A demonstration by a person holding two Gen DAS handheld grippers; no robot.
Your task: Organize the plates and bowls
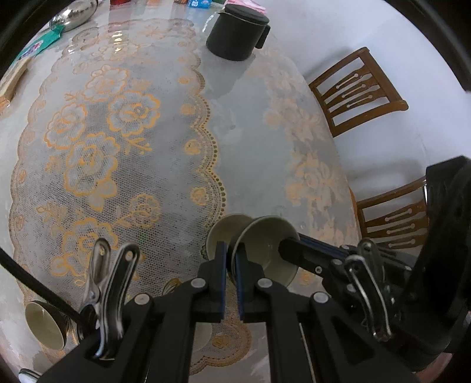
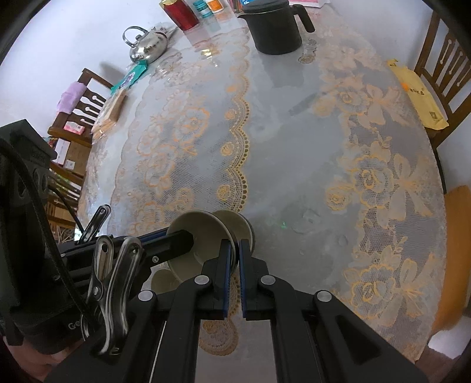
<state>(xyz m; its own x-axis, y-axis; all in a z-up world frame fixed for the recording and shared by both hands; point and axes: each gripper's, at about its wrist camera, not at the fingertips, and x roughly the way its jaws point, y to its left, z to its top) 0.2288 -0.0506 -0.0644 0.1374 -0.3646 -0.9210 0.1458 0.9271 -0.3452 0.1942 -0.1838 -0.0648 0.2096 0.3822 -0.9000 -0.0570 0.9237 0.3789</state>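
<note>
Above bare table (image 1: 241, 153) middle, both fingers clamped on bowl (image 1: 265, 247) rims

Black tongs (image 1: 231, 250), blue pads (image 2: 227, 265)

Glossy grey counter (image 2: 294, 153) under clear cover, two orange-flowered lace mats (image 1: 117, 153) beneath it. At far edge: lidded black jug with handle (image 2: 272, 28), shiny steel kettle (image 2: 147, 47), red cylindrical canister (image 2: 180, 13). Yellow paper bag (image 2: 418, 94) at right edge; teal packet (image 2: 129, 77) at left.
</note>
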